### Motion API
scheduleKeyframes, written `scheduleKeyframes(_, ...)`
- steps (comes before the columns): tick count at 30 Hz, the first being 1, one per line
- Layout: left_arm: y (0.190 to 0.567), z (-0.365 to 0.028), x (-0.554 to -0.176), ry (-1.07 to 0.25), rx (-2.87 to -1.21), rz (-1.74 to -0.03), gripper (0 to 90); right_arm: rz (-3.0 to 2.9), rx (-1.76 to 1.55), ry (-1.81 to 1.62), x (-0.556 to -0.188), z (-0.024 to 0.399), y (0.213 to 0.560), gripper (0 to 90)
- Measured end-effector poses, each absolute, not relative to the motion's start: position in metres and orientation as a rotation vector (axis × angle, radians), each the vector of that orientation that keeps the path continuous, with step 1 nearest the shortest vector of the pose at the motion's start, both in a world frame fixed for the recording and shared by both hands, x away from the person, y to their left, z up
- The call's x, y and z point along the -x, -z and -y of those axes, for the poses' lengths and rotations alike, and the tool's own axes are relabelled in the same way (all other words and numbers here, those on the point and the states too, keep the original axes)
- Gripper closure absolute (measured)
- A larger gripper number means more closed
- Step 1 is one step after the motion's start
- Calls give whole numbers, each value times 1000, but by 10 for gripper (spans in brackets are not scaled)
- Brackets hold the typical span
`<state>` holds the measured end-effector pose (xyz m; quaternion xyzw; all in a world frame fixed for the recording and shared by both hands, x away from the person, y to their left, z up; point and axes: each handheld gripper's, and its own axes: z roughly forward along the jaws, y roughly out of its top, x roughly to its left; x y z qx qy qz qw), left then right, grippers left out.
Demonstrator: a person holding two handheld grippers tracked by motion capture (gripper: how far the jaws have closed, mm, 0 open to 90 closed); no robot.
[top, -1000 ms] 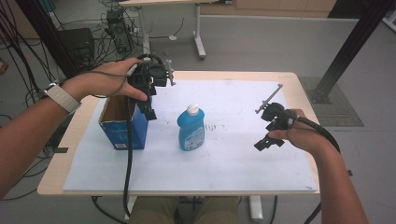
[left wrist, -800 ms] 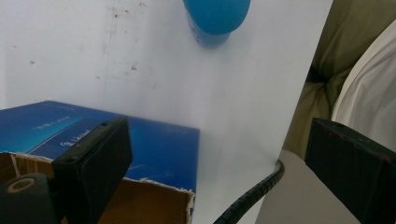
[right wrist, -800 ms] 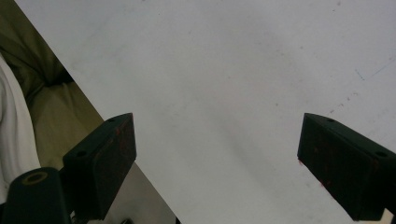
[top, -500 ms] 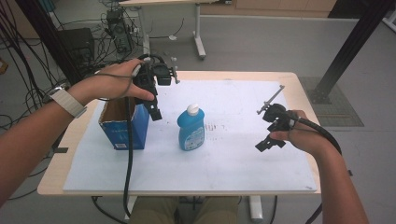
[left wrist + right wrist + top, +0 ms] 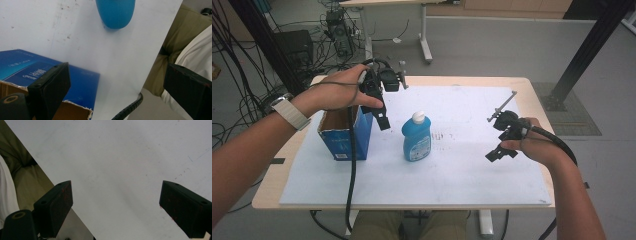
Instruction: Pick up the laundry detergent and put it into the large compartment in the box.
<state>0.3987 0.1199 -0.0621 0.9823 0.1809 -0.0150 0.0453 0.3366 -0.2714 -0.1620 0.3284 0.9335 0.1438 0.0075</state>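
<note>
A blue bottle [image 5: 416,140] with a white cap stands upright mid-table on the white sheet [image 5: 452,170]. An open blue cardboard box [image 5: 343,135] stands to its left. My left gripper [image 5: 383,120] hangs over the box's right edge, tilted down, just left of the bottle. In the left gripper view this gripper [image 5: 117,85] is open and holds nothing, with the box [image 5: 37,72] under its left jaw and the bottle's base [image 5: 115,12] ahead. My right gripper [image 5: 498,142] hovers over the sheet at the right. Its jaws [image 5: 115,210] stand wide open over bare sheet.
The table's near edge [image 5: 412,206] lies close to the person's lap. A black cable [image 5: 352,165] trails from the left gripper across the sheet. Behind the table are another table's legs [image 5: 426,45], loose cables and a dark post [image 5: 584,55] on the floor.
The left gripper has shifted slightly to the right, toward the bottle. The right gripper has barely moved.
</note>
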Motion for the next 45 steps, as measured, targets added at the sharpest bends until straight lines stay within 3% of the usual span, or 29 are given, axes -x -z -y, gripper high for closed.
scheduleKeyframes(45, 69, -75, -399, 6, -2982, -686, 81, -2905, -1043, -477, -334, 276, 164, 114)
